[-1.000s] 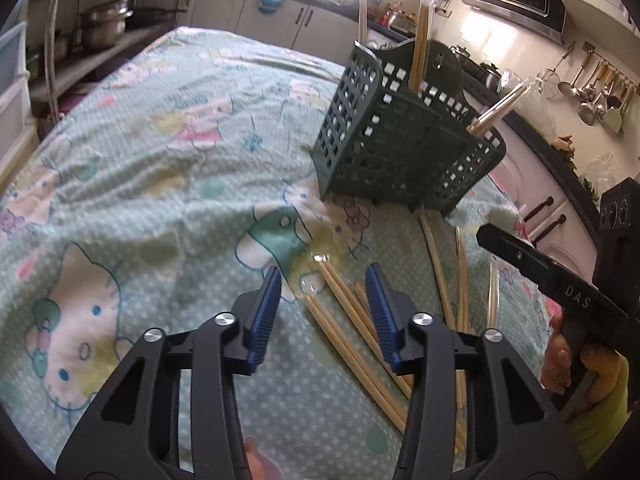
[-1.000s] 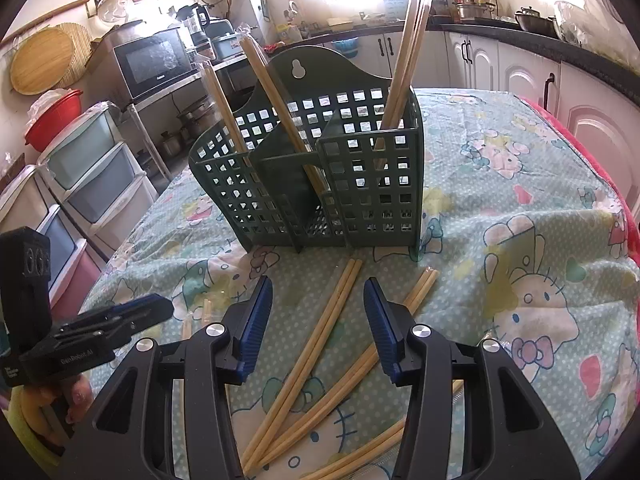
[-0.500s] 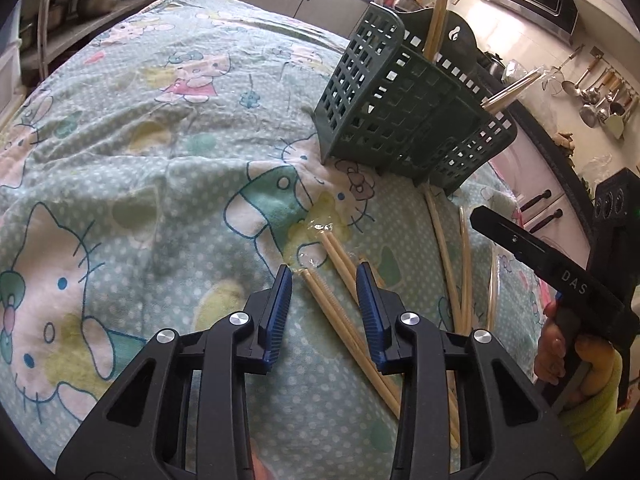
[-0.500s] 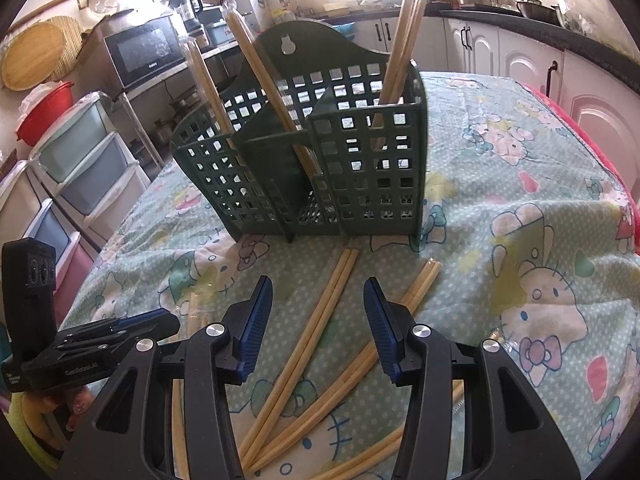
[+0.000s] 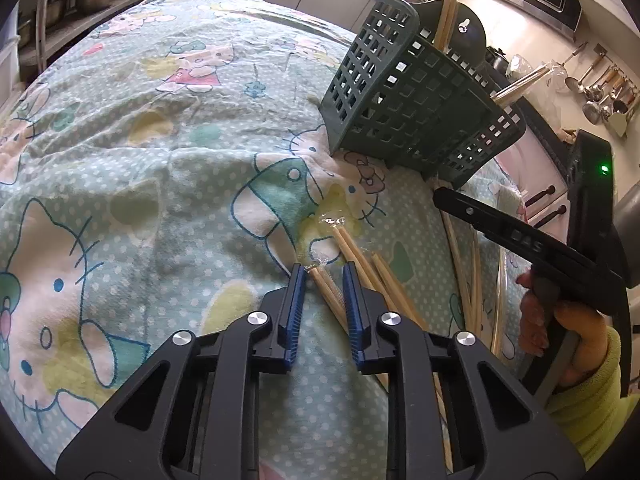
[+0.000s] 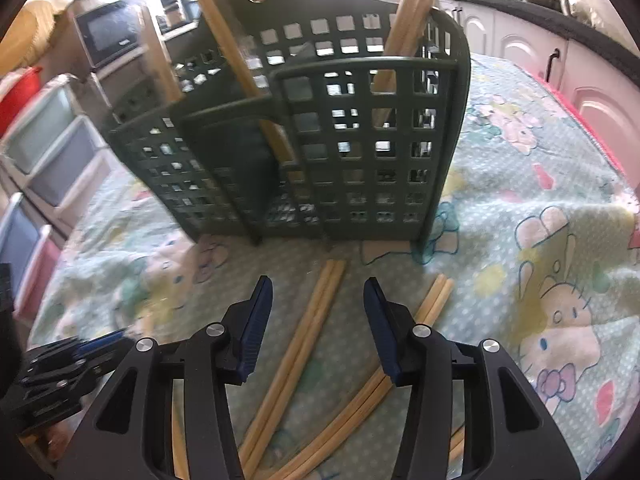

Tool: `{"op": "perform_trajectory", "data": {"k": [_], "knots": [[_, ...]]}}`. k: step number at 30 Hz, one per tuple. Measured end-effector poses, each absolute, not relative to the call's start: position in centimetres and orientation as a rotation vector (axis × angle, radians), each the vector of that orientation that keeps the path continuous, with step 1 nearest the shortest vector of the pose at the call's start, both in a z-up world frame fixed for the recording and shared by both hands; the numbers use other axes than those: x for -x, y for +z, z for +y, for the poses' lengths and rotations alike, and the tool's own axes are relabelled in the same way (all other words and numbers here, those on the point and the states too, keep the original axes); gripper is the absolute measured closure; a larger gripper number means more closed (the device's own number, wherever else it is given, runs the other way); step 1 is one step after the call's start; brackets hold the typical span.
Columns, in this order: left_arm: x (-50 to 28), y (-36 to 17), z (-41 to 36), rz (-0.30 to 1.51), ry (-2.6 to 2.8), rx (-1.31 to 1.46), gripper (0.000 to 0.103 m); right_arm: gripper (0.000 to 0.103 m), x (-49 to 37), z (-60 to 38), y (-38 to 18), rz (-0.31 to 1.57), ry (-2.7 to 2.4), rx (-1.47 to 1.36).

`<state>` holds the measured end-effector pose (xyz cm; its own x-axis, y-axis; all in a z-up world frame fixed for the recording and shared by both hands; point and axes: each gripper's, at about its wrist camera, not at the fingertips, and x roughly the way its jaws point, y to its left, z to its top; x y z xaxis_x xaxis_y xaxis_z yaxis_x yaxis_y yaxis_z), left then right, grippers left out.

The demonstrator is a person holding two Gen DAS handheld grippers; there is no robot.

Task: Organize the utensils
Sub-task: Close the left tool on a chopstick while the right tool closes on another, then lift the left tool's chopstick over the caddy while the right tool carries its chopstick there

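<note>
A dark green slotted caddy [image 5: 412, 120] stands on the patterned cloth with wooden chopsticks [image 6: 412, 12] upright in its compartments. Several more chopsticks lie loose on the cloth in front of it. My left gripper [image 5: 324, 276] points down at a plastic-wrapped chopstick pair [image 5: 326, 286]. Its jaws are closing with the pair's end between them, and gaps still show at the pads. My right gripper [image 6: 318, 292] is open low over another pair [image 6: 320, 300], just in front of the caddy [image 6: 320, 128]. The left wrist view shows that gripper [image 5: 520, 240] in a hand at the right.
The Hello Kitty cloth [image 5: 120, 140] covers the whole table. Another chopstick pair [image 6: 436, 296] lies to the right of my right gripper. Plastic drawers [image 6: 48, 152] and a microwave [image 6: 108, 36] stand beyond the table's left edge. White cabinets [image 6: 520, 44] line the back.
The left jaws have narrowed around the wrapped chopstick pair and sunk closer to the cloth. The right gripper has moved forward and down towards the caddy, its jaws unchanged.
</note>
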<state>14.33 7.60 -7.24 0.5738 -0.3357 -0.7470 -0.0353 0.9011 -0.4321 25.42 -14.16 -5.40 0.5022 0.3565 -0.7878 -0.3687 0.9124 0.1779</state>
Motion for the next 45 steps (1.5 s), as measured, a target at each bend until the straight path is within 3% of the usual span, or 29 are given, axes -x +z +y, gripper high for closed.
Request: {"op": "perform_trajectory", "data": {"k": [6,13,23,45], "knots": [[-14.4,-7.4,8.0,0.947,-0.185,0.44,0.093,0.059,-26.2,-13.6,-6.3,0.968,0.387,-0.004],[-14.2,-7.0,8.3,0.937,-0.18,0.46,0.096,0.093,-26.1,-13.9,-6.2,0.944,0.383,-0.016],[-13.5,-4.1,8.3,0.859,-0.187,0.447,0.097,0.096,-23.9,-15.9,-3.6,0.9,0.537,-0.173],[-13.3,2.6,6.9,0.703,-0.26,0.414,0.099,0.097,-19.3,-18.1,4.6,0.645,0.646,-0.186]]}}
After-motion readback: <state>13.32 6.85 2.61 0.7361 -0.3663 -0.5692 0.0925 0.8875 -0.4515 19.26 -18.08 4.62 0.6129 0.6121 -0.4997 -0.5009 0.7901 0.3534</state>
